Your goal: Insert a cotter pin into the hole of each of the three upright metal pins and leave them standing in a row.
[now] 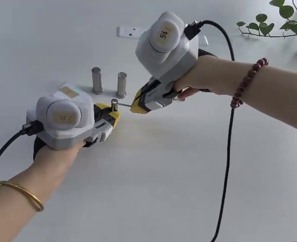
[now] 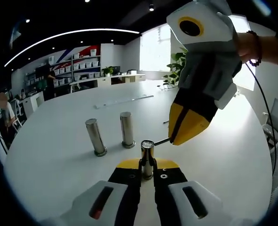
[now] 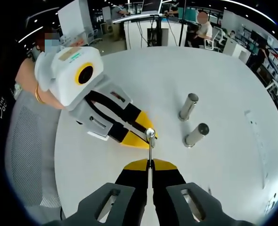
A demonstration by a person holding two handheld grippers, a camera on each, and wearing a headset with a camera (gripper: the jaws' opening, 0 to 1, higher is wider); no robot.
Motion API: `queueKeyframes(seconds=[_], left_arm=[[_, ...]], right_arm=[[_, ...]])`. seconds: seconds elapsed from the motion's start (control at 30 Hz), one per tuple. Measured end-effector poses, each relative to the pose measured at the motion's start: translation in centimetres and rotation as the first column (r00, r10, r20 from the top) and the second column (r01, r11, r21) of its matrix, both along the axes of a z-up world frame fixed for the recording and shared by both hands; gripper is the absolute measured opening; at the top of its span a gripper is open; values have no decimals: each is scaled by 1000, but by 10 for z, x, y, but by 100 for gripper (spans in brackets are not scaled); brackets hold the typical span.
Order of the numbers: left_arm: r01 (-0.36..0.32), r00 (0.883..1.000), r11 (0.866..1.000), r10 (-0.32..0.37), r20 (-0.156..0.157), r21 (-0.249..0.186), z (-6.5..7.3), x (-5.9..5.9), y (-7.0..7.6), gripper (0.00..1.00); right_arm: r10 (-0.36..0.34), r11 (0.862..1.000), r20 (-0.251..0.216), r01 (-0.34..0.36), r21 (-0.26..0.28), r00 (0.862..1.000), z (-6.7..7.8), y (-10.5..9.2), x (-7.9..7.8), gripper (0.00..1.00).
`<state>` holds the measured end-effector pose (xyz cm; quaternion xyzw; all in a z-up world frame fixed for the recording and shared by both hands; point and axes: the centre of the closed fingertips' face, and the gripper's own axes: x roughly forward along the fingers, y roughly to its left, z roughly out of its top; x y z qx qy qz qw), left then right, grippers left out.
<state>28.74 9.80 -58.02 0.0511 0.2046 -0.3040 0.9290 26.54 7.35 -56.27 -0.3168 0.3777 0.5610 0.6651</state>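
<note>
Three upright metal pins stand on the white table. My left gripper [image 1: 113, 114] is shut on the nearest pin [image 1: 115, 105], seen close between its jaws as the held pin [image 2: 147, 155]. My right gripper [image 1: 137, 107] is shut on a thin cotter pin [image 3: 150, 149], whose tip meets the top of the held pin [image 3: 150, 133]. In the left gripper view the cotter pin [image 2: 161, 141] reaches the pin's head from the right. The other two pins [image 1: 96, 80] [image 1: 122, 84] stand free behind, apart from both grippers.
A white strip [image 1: 130, 32] lies at the table's far edge, and a plant [image 1: 274, 20] stands at the far right. A black cable [image 1: 227, 151] trails from the right gripper across the table toward me. People sit at desks in the background.
</note>
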Motion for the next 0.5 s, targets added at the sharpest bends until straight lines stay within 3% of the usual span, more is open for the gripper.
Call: queueKeyframes(seconds=[0.5], left_arm=[[1, 1000, 1000, -1, 12, 10, -1, 1, -4, 7]], right_arm=[[23, 1000, 25, -22, -13, 999, 0, 5, 4, 0]])
